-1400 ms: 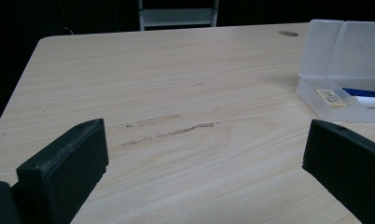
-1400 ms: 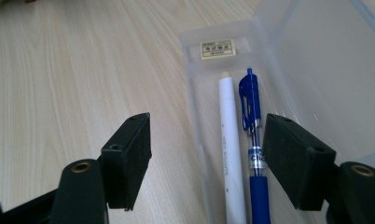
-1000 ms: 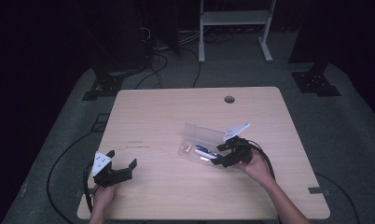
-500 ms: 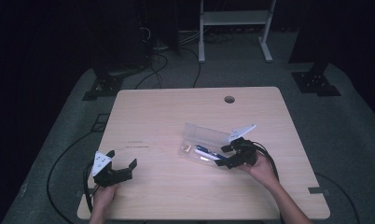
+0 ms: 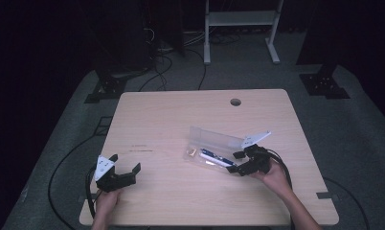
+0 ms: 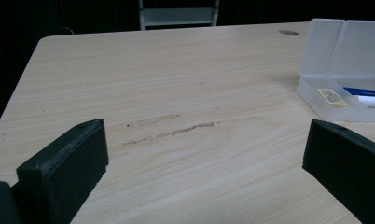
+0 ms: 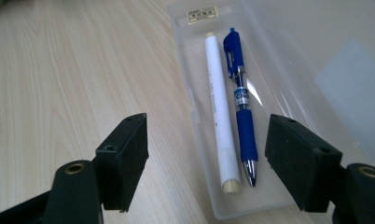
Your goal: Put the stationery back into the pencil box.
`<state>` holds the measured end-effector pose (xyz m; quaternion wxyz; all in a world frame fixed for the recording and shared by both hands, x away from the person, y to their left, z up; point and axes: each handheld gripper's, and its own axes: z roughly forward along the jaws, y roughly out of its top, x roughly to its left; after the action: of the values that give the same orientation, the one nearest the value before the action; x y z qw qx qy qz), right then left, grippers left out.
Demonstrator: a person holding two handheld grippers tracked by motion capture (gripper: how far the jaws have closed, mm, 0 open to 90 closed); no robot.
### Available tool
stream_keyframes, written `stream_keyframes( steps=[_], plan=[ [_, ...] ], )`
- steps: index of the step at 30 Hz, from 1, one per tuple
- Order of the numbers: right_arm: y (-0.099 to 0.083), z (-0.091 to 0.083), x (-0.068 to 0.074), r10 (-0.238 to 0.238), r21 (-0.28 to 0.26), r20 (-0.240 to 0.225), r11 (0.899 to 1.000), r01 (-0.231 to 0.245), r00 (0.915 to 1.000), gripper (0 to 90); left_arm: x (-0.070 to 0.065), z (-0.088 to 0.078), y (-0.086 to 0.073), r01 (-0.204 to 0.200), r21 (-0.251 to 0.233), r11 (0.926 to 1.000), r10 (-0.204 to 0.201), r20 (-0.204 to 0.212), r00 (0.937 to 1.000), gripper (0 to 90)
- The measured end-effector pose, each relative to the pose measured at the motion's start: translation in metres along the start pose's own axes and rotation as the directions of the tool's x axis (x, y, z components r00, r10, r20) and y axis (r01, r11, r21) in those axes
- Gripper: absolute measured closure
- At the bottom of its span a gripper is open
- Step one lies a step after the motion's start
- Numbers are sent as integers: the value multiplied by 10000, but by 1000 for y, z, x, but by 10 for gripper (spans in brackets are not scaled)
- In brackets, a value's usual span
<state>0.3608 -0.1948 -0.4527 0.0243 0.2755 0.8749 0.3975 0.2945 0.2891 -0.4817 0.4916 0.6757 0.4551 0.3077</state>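
Note:
A clear plastic pencil case (image 5: 206,163) lies right of the table's middle with its lid (image 5: 219,139) standing open. Inside the case (image 7: 269,93) lie a white pen (image 7: 219,121) and a blue pen (image 7: 241,107) side by side, with a small label (image 7: 202,14) at the far end. My right gripper (image 5: 233,163) is at the case's right end. It (image 7: 204,135) is open, its jaws either side of the pen tips and pressing on nothing. My left gripper (image 5: 125,163) rests near the front left of the table. It (image 6: 206,154) is open and empty, with the case (image 6: 339,79) far off.
The wooden table (image 5: 171,124) has a cable hole (image 5: 235,102) near its far edge and faint scuff marks (image 6: 171,128) on its left half. A white rack (image 5: 241,19) and dark stand feet (image 5: 324,84) stand on the floor behind.
My right gripper has drawn back slightly to the right from the case's end. The left gripper and the case have kept still.

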Motion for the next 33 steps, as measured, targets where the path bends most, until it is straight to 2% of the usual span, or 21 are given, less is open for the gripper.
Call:
stream_keyframes(
  steps=[12, 20, 33],
  plan=[
    [-18, -12, -2, 352, -122, 105, 9993, -350, 9993, 297, 0, 0, 0, -7, 0, 10000, 7, -9, 10000, 0],
    [-28, -18, -2, 288, -84, 215, 9996, -286, 9994, 300, 0, 0, 0, 3, 2, 10000, -3, -7, 10000, 0],
    [-45, -30, -5, 537, -112, 385, 9985, -533, 9978, 300, -1, 0, 0, -30, 14, 10000, 30, -32, 10000, 0]
  ],
)
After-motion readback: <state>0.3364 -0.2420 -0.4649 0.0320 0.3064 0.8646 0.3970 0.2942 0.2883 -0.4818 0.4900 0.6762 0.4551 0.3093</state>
